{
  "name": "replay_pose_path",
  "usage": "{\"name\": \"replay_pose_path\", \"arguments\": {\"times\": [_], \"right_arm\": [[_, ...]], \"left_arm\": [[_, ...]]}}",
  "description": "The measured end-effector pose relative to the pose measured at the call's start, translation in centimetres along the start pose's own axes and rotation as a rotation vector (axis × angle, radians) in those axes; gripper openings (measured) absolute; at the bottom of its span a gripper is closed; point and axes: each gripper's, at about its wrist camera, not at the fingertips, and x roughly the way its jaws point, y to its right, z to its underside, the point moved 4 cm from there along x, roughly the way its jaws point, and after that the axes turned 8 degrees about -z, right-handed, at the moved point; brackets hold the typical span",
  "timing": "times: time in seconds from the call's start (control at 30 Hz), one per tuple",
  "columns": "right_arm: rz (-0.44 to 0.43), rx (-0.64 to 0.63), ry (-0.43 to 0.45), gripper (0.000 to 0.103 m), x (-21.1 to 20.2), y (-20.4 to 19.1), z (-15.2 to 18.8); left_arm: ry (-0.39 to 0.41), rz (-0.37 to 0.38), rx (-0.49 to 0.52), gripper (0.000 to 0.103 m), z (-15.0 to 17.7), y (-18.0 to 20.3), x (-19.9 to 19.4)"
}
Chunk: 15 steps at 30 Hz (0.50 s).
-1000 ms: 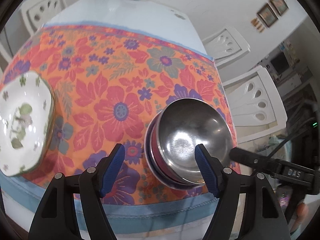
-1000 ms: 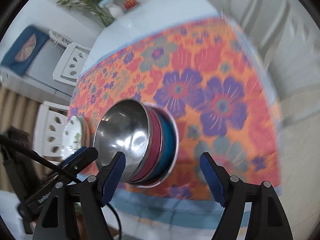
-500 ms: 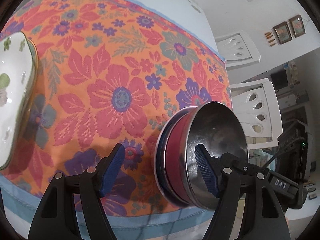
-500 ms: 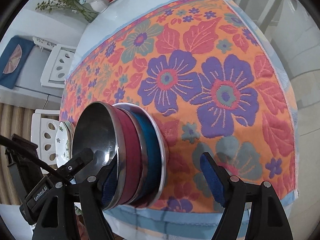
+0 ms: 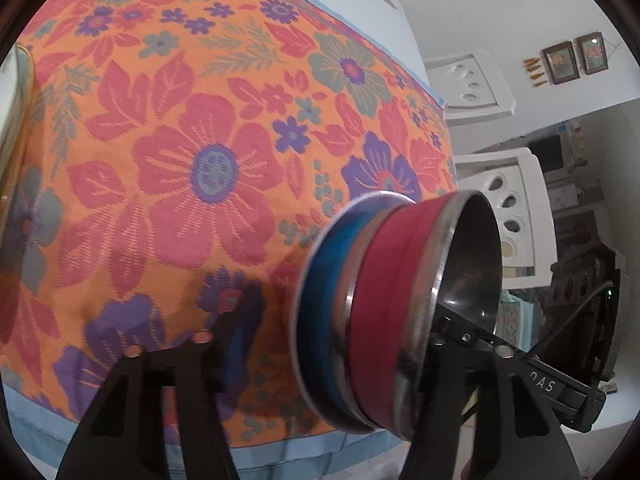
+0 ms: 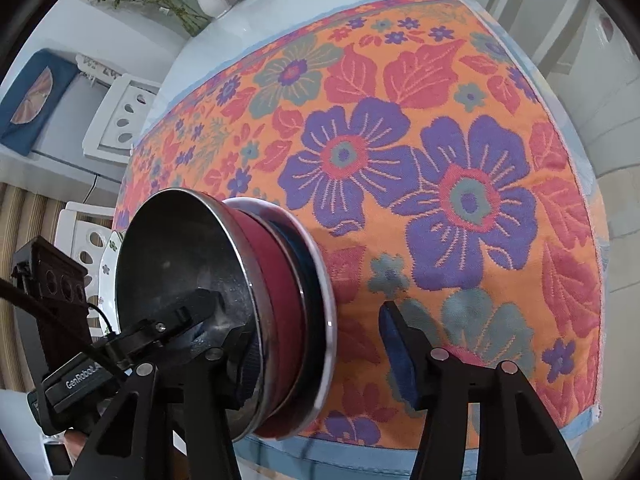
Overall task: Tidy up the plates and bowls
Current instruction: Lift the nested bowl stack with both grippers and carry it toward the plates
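Observation:
A stack of nested bowls (image 5: 384,312) stands near the front edge of the flowered tablecloth: a steel bowl with a red outside in a blue bowl. My left gripper (image 5: 332,340) straddles its wall, one finger inside the steel bowl and the blue pad outside, clear of the stack. Its jaws are closing. My right gripper (image 6: 316,336) straddles the opposite wall of the stack (image 6: 280,280) the same way, its outer pad apart from the rim, jaws closing. A white flowered plate (image 5: 12,120) lies further left.
The orange flowered cloth (image 5: 200,160) ends in a blue hem at the table's front edge, right under both grippers. White chairs (image 5: 504,208) stand beside the table. A vase of flowers (image 6: 212,0) is at the far end.
Both grippers have sunk onto the bowl stack, each with one finger gone inside the steel bowl. Both pairs of jaws have narrowed. The plate has slid almost out of the left view.

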Motion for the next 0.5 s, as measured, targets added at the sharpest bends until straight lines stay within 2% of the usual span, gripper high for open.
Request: {"name": "replay_pose_path", "arguments": {"times": [0.13,0.27,0.5], "right_arm": [[-0.018,-0.021,-0.016,0.038,0.5,-0.9,0.4],[0.031,-0.075,-0.004,0.039,0.5,-1.7,0.6],[0.06,-0.095,0.004,0.039,0.0,-2.2,0.9]], "left_arm": [[0.015,-0.009,0.016,0.046,0.2,0.5,-0.1],[0.026,-0.024,0.016,0.044,0.4,0.6,-0.4],[0.04,-0.074,0.064,0.044,0.9,1.5,-1.0]]}}
